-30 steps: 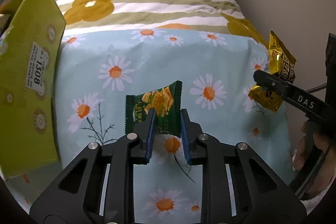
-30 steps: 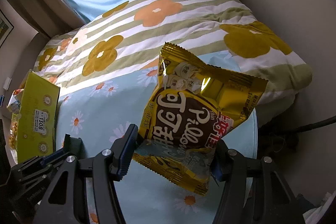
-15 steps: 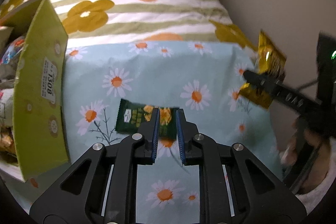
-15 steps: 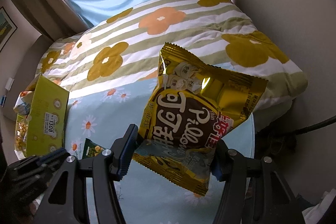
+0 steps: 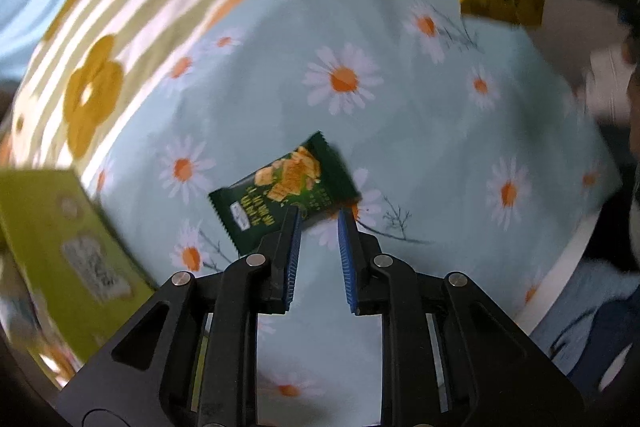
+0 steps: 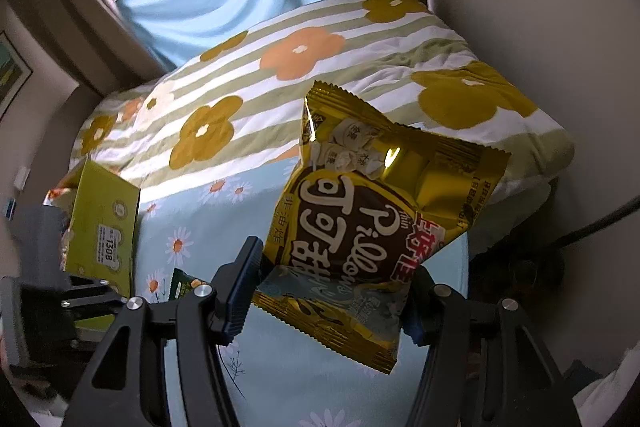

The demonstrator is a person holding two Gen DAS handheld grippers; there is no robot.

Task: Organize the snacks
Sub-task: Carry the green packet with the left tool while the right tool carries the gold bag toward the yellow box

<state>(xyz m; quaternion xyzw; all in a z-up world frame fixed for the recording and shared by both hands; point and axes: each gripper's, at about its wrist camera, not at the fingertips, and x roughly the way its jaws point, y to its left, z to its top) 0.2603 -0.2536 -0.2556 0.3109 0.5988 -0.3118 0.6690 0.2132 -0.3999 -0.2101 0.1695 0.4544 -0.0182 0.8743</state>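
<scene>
The right gripper (image 6: 328, 297) is clamped on the gold snack bag (image 6: 384, 223), held up clear of the daisy cloth (image 5: 420, 131), so that one looks ready to go to the yellow-green box (image 6: 102, 227) at the cloth's left edge. The left gripper (image 5: 318, 227) points down over the small green cracker packet (image 5: 280, 191) lying flat on the cloth, its jaws narrowed to a slim gap that appears empty, the tips at the packet's near edge. It seems to need wider jaws before it can pinch the packet.
</scene>
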